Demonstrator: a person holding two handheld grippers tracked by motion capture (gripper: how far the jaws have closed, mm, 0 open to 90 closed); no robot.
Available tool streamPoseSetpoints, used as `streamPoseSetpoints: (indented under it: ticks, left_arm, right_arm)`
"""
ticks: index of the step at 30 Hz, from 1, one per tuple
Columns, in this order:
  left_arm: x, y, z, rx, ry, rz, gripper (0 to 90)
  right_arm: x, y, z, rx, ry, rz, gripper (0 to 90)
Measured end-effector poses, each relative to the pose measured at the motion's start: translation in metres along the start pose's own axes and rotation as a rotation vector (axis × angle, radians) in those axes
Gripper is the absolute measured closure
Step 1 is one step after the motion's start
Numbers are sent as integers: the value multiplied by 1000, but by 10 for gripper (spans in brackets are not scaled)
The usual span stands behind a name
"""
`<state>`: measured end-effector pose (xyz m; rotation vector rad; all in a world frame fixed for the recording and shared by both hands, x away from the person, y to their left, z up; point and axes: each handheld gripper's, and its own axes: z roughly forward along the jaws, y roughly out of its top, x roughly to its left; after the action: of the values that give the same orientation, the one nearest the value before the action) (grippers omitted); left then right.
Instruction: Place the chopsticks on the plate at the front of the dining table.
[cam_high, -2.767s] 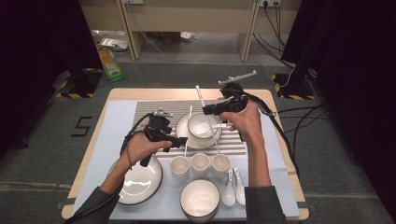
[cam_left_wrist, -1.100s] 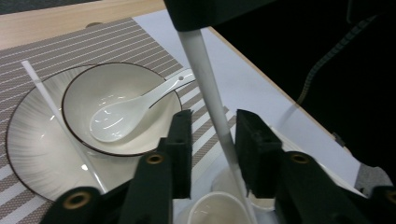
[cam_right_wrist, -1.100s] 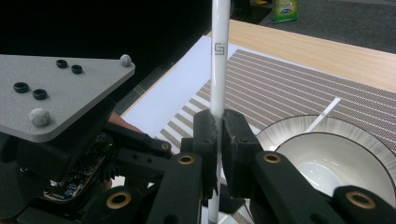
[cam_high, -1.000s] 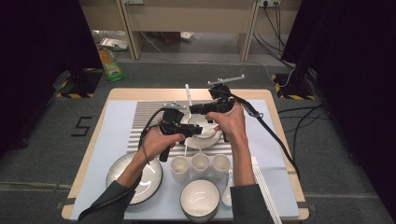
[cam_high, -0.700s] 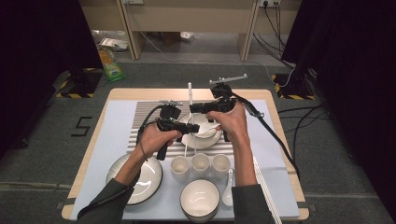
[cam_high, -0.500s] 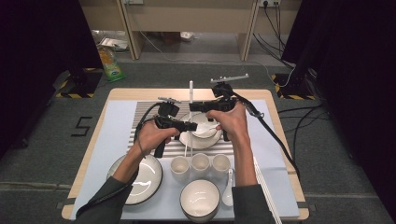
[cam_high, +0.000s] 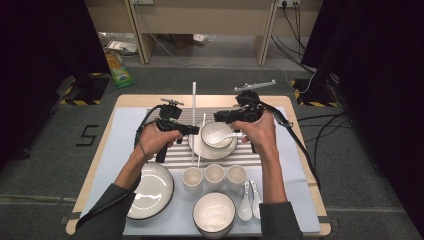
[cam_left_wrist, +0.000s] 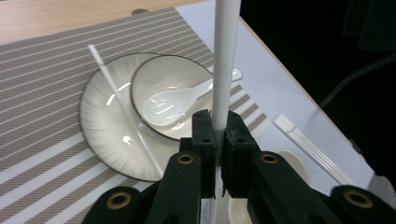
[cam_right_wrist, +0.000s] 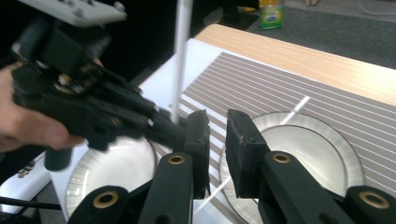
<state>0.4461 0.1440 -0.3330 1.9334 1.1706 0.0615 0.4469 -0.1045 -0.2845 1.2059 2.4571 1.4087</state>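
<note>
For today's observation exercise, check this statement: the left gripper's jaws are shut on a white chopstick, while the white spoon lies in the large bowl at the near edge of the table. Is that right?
Not quite. The left gripper does hold the white chopstick, but the white spoon lies in the small bowl on the ribbed plate, as the left gripper view shows.

Wooden table (cam_high: 131, 101) carries a pale blue sheet (cam_high: 117, 145); on it, apparently, a striped placemat (cam_high: 220, 156) and dishes.

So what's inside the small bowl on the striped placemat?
A white ceramic spoon lies in the small bowl, handle over the rim. The bowl sits on a plate, whose centre it covers.
</note>
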Motion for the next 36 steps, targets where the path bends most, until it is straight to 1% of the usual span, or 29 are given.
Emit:
streamPoseSetpoints:
  ticks: [2,5,8,14,16,18,20,22,25,28,34,35,36]
  left_arm:
    - [4,1,-2,-3,9,-8,850]
    - [10,3,-6,-2,24,-16,850]
    - [15,4,-9,4,44,-20,850]
    - [25,1,-8,11,80,-29,850]
    - [27,0,-7,20,96,-27,850]
    - [30,-1,-5,26,99,-31,850]
    - [32,-3,-3,35,111,-30,850]
    - [35,-4,0,44,112,-38,850]
    - [39,-6,3,50,127,-38,849]
    - [42,-7,7,60,130,-49,850]
    - [46,-10,16,83,136,-56,849]
    - [46,-11,18,84,139,-56,849]
    - [46,-11,19,86,139,-59,849]
  right_arm:
    - [-4,-3,-1,17,-22,-8,786]
    - [-9,-8,-5,32,-40,-9,785]
    - [-15,-14,-10,64,-102,-25,781]
    - [-32,-32,-23,113,-177,-29,777]
    - [-38,-38,-28,136,-223,-37,776]
    - [-45,-47,-32,144,-231,-22,775]
    - [-51,-56,-35,172,-251,-17,775]
    - [-59,-65,-38,186,-273,-4,775]
    - [-68,-78,-41,210,-282,6,770]
    - [-75,-89,-44,226,-293,20,763]
    - [-87,-111,-51,253,-306,44,763]
    - [-90,-116,-52,266,-313,51,763]
    - [-92,-119,-53,268,-318,52,762]
